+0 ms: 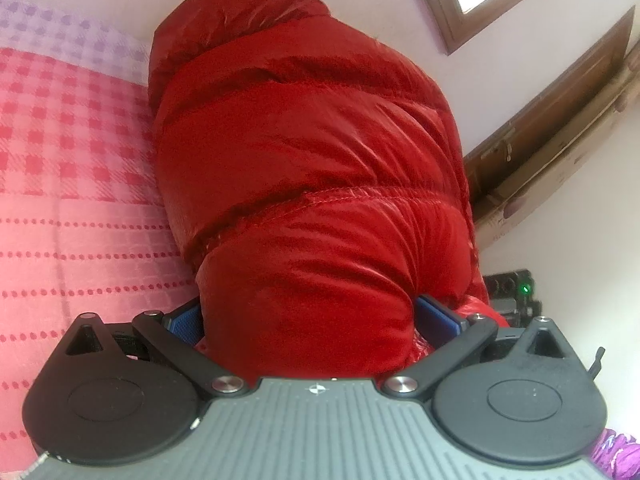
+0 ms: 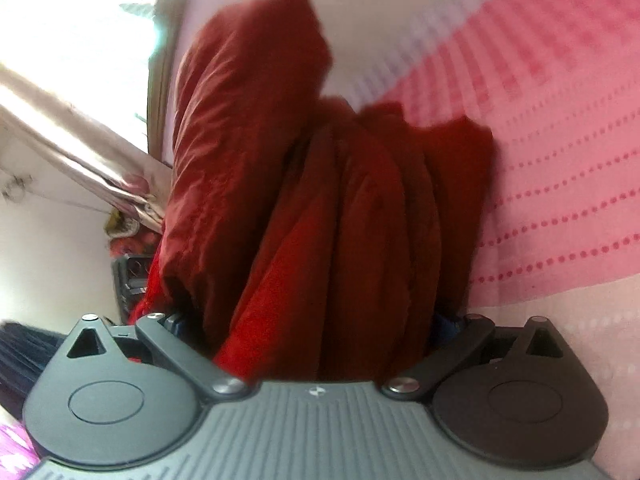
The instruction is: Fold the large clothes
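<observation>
- Gripping the red puffer jacket [image 1: 308, 168], the left gripper [image 1: 310, 316] clamps a thick quilted bunch, keeping it lifted off the pink bedspread [image 1: 72, 184].
- Right gripper [image 2: 320, 320] pinches gathered folds likewise, sharing the load.

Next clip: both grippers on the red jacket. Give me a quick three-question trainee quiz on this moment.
1. True or false: the left gripper has its jaws closed on the jacket.
2. What pattern does the pink bedspread show beside the jacket? A checks and dotted lines; B flowers; C plain.
3. Fill in: in the right wrist view the right gripper clamps a ____ of bunched jacket folds.

Key: 1 true. 2 A. 3 bundle; the view is blurred, so which part of the jacket cannot be told.
</observation>
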`<move>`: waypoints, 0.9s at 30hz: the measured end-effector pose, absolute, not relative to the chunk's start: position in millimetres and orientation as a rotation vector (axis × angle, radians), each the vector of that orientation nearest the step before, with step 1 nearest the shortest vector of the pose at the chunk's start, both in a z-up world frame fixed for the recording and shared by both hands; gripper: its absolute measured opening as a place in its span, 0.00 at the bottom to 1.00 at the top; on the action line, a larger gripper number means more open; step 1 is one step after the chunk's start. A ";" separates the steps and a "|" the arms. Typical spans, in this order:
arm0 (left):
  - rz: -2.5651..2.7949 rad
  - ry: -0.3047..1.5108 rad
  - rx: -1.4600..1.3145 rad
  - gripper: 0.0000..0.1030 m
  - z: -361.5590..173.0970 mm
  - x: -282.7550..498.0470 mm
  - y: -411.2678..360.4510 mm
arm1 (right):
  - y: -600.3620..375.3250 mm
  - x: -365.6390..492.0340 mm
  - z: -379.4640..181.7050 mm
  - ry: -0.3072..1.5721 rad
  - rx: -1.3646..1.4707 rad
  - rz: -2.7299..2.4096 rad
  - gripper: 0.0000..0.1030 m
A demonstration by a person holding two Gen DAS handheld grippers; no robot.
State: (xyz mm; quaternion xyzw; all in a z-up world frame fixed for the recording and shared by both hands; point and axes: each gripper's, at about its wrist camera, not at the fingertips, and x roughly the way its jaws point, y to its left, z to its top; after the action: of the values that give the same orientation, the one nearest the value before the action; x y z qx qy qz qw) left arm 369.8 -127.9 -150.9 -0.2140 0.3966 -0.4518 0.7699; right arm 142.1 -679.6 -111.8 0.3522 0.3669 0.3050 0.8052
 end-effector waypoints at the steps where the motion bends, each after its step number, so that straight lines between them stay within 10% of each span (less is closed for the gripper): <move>1: -0.980 0.840 -0.455 0.98 -150.8 365.7 -128.0 | -676.1 139.9 -111.3 0.763 0.744 0.643 0.92; 9: -0.965 0.784 -0.409 0.91 -142.8 352.2 -132.3 | -672.7 125.3 -106.6 0.693 0.697 0.629 0.72; 18: -0.905 0.761 -0.308 0.99 -135.6 341.3 -147.9 | -666.3 137.2 -112.4 0.724 0.756 0.629 1.00; 27: -0.821 0.641 -0.130 0.88 -109.2 306.1 -168.6 | -657.6 109.4 -97.1 0.623 0.717 0.579 0.69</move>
State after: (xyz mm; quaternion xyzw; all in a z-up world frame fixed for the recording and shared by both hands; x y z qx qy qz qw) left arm 306.1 -168.6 -109.2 -0.0620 0.3061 -0.3919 0.8654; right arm 109.4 -657.6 -97.1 0.3404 0.2957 0.2750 0.8492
